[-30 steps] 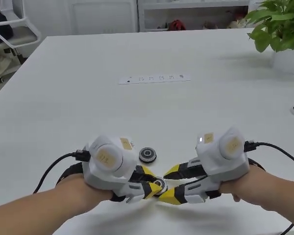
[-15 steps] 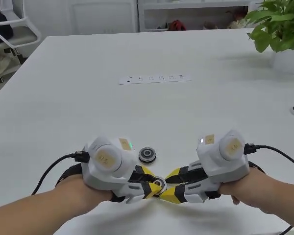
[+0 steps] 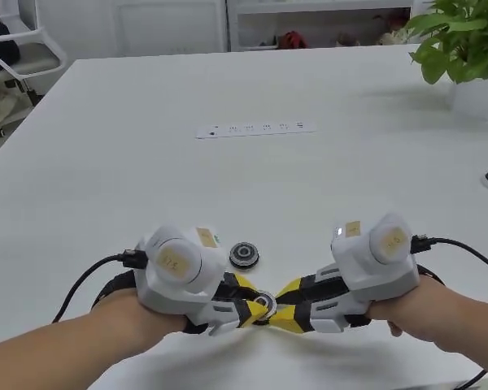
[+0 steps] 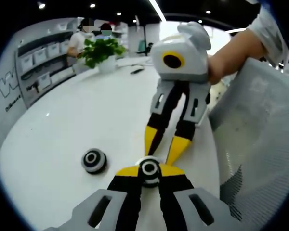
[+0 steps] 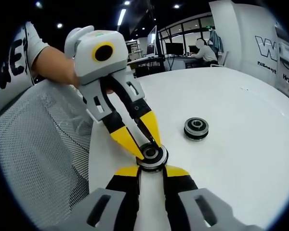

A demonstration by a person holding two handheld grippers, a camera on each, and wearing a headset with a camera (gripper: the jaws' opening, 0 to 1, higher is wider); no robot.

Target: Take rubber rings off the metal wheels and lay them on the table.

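Left gripper [image 3: 246,309] and right gripper [image 3: 283,309] meet tip to tip at the near edge of the white table [image 3: 130,162], each held in a hand. Between the tips sits a small round metal wheel with a black rubber ring [image 3: 263,305], the ring fitted on it. In the left gripper view, that gripper's yellow-tipped jaws are drawn narrow and clamp the wheel from both sides. In the right gripper view, the jaws are likewise narrow and flank the wheel's near rim. They appear to pinch it, though whether they bite on rubber or on metal cannot be told.

Just beyond the tips and slightly left, a second black-ringed metal wheel [image 3: 244,254] lies flat on the table, apart from both grippers, its ring on. Farther out, near the table's middle, lies a flat white socket strip [image 3: 256,129]. At the far right stands a green leafy plant in a white pot [image 3: 459,45]. Past the far left edge is a white office chair [image 3: 20,53].
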